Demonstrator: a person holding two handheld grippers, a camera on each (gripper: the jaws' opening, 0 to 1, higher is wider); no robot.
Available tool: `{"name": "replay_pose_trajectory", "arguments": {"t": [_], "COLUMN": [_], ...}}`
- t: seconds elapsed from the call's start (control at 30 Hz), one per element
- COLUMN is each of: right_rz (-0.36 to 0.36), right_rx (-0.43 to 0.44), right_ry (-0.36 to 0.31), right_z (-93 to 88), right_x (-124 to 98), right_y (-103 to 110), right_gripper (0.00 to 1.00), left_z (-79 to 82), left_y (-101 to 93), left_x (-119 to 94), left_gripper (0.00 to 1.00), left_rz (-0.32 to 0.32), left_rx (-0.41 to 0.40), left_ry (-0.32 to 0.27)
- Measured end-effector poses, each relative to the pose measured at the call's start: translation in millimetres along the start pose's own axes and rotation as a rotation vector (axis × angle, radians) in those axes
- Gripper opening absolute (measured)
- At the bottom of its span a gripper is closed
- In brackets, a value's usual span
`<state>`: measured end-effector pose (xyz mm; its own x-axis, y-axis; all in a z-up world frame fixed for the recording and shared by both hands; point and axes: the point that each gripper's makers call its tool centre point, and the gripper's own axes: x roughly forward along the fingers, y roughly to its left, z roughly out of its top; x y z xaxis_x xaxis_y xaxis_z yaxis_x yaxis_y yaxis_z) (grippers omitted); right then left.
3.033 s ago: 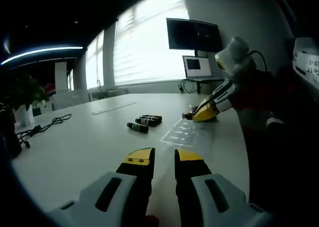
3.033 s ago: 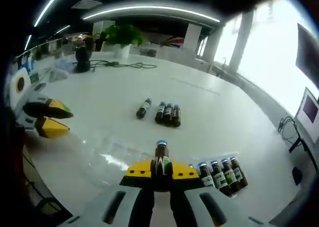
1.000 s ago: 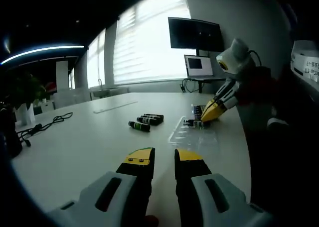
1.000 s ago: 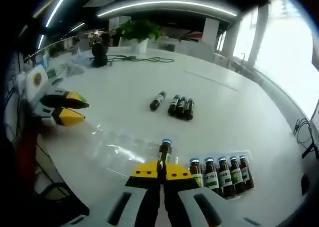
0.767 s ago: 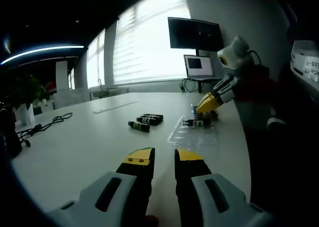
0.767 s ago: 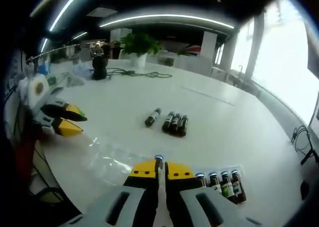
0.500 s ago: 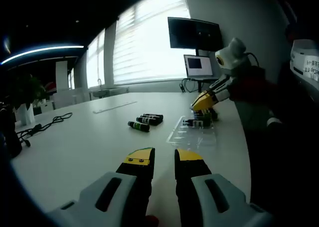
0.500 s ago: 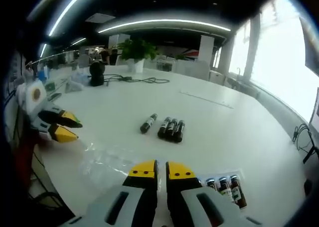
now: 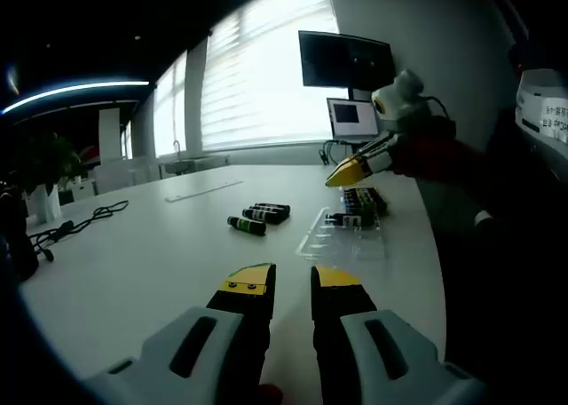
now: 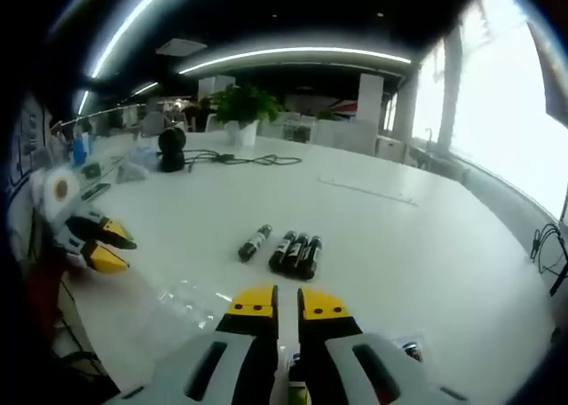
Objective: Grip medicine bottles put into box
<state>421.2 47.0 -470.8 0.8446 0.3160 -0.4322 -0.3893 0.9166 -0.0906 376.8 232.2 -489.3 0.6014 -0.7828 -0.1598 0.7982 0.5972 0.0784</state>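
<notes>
Yellow-tipped right claw (image 10: 277, 302) slightly parted, holding nothing.

left gripper (image 9: 291, 279) jaws slightly apart, empty, low over table (image 9: 133, 263) | clear box (image 9: 342, 236) ahead, bottles (image 9: 359, 202) at its far end | right gripper (image 9: 342, 176) above box | loose bottles (image 9: 257, 218) left of box

Four loose medicine bottles (image 10: 282, 249) lie on the white table (image 10: 390, 236): three side by side and one just apart from them. One clear plastic box (image 9: 342, 234) sits on the table, with a row of bottles (image 9: 359, 202) at its far end, too small and overlapped to count surely. There are two grippers: the left gripper (image 9: 291, 279) and the right gripper (image 10: 277, 301).
</notes>
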Motion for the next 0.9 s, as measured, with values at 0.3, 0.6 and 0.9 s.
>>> {"name": "replay_pose_trajectory", "arguments": {"t": [0.3,0.6,0.9], "right_rz": [0.039,0.033,0.030], "right_rx": [0.015,-0.004,-0.021], "right_ry": [0.001,0.012,0.033], "right_z": [6.7,11.6,15.2], "right_x": [20,44,68], "right_y": [-7,-15,-20], "right_gripper": [0.07,0.07,0.08], "left_z": [-0.1,0.1,0.1], "left_y": [1.2,1.6,1.2], "left_x": [0,0,0], "left_gripper": [0.10,0.10,0.10], "left_rz": [0.003,0.004,0.004], "left_rx": [0.000,-0.002,0.000], "left_ry": [0.000,-0.003,-0.002]}}
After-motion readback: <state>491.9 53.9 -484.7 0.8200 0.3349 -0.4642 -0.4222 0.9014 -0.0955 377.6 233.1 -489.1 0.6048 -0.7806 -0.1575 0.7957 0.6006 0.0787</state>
